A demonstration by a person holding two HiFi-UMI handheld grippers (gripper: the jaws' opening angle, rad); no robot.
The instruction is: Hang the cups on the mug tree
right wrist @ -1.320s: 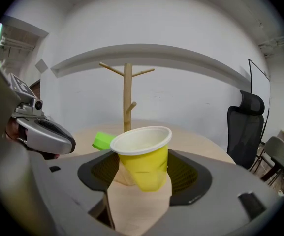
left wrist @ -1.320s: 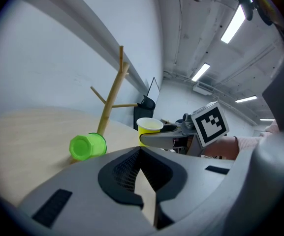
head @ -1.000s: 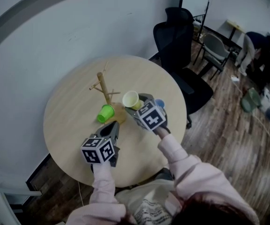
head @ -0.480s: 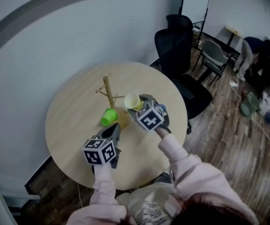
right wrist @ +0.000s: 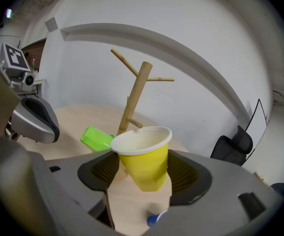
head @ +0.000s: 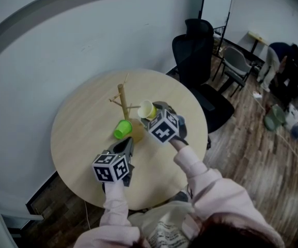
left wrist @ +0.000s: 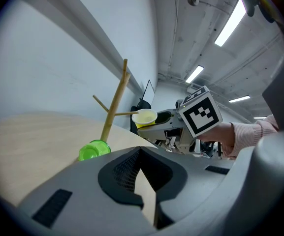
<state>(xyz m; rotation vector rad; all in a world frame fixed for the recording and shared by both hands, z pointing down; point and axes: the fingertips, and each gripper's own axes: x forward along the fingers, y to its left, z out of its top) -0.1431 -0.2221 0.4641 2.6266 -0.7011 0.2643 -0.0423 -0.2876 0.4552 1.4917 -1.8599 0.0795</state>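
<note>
Cup (right wrist: 142, 161) gripped in right tool (right wrist: 144, 173), near tree (right wrist: 134, 100)

The wooden mug tree (head: 123, 103) stands upright near the middle of the round, pale counter (head: 81, 138), a slim trunk with thin pegs slanting outward, all of them bare. A bright green cup (head: 122, 129) lies on its side on the counter just beside the tree's foot. A yellow cup (right wrist: 144, 156) with a white inside sits between the jaws of the right claw (right wrist: 144, 172), mouth up and a little tilted, above the counter and close to the trunk.
</note>
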